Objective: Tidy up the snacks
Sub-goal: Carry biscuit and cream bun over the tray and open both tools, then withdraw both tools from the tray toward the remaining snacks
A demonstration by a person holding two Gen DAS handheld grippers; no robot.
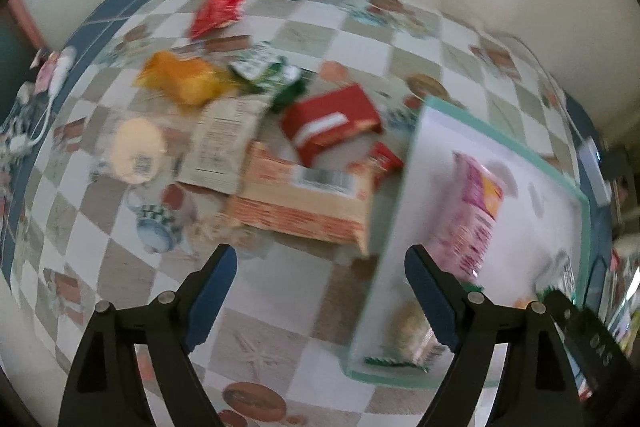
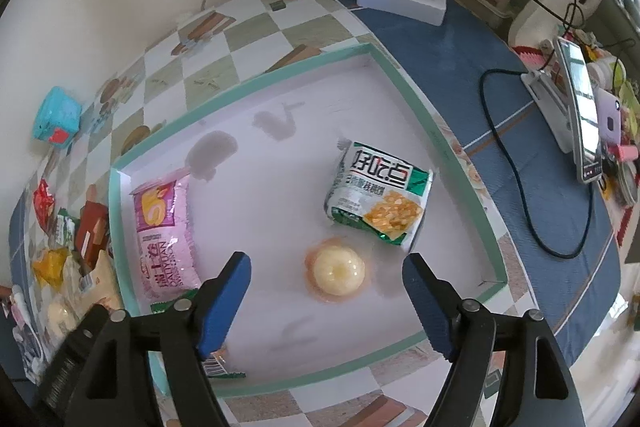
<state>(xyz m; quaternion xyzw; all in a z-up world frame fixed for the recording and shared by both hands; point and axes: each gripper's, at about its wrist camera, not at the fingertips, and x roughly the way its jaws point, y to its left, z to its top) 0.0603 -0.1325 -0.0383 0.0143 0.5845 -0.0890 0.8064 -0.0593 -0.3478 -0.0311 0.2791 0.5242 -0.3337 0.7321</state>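
Teal-rimmed and white inside, the tray (image 2: 400,75) is being filled from a pile of loose snacks on the checked tablecloth (image 1: 280,327); a drop-off appears just finished, and the next pick is judged to be the step in hand.

Four items are seen in the tray from the right wrist: a pink roll-cake pack (image 2: 164,231) at 9 o'clock, a green-and-white biscuit pack (image 2: 380,195) at 2 o'clock, a round jelly cup (image 2: 338,273) near the middle, and a partly hidden packet at 7 o'clock (its kind cannot be told).

The right gripper (image 2: 326,301) is held wide open over the jelly cup, gripping nothing. The left gripper (image 1: 320,297) is likewise spread wide and empty, over the tray's edge.

Unsorted snacks lie at 11 o'clock of the left view: an orange box (image 1: 304,203), a red box (image 1: 332,123), a yellow bag (image 1: 184,79). A downward reach and a firm closing on one of them would be called for.
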